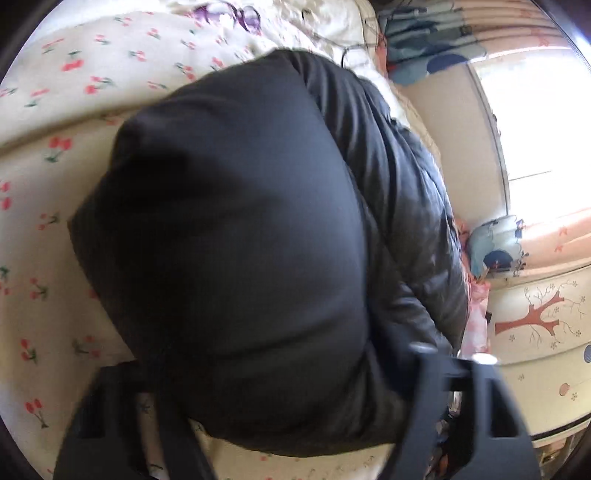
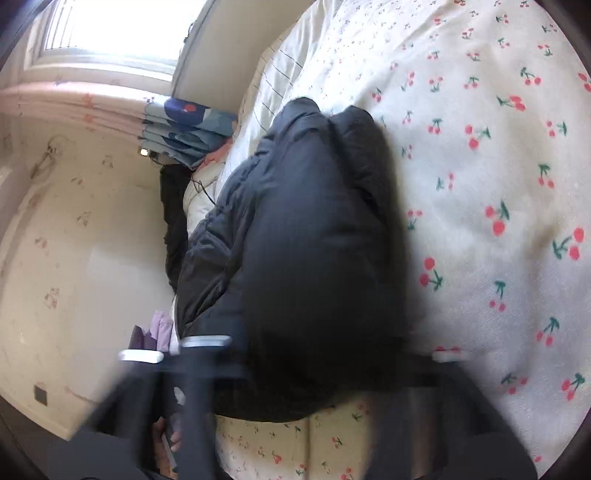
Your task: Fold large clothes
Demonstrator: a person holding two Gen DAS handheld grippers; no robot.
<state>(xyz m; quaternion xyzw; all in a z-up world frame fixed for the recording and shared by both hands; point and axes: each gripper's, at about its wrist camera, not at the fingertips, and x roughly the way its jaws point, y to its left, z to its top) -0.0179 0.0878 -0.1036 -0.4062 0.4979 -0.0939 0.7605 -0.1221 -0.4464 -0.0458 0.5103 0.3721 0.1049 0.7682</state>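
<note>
- Left wrist view: black padded jacket (image 1: 236, 236) bundled at centre on cherry-print bed (image 1: 48, 155), partly folded.
- Left gripper (image 1: 280, 417), right gripper (image 2: 314, 373): jaws grasping its six-o'clock edge; flattening remains.

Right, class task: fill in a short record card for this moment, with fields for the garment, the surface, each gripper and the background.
garment: black puffer jacket, bunched in a thick mound
surface: cherry-print bedsheet, jacket lying on it
left gripper: fingers straddle the jacket's near edge
right gripper: fingers blurred, either side of the jacket's near edge
background: bright window, folded blue patterned fabric
</note>
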